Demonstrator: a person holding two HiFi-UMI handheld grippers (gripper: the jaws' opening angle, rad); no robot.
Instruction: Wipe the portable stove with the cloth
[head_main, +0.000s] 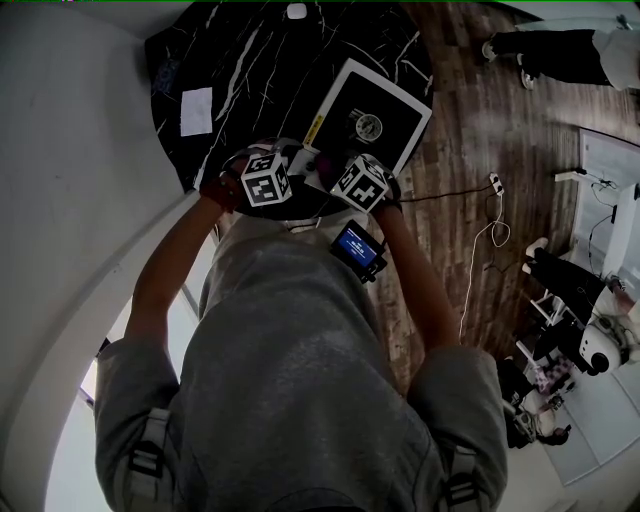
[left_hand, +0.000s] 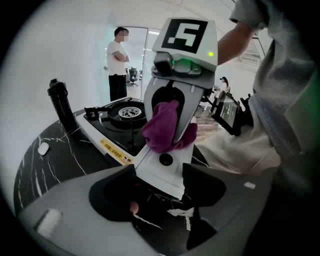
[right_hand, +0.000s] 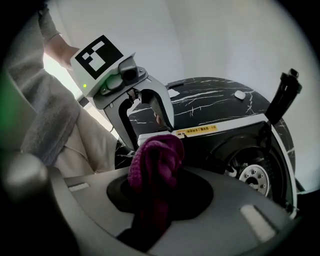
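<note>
At the stove, right gripper clamps cloth; left gripper spread wide.

Marbled black table: portable stove, dark bottle.

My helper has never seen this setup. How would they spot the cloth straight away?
Find the round black marble table and the white-rimmed stove on it. At the stove corner nearest the person, the right gripper clamps the cloth. It is the only purple, soft thing among hard black and white gear.
</note>
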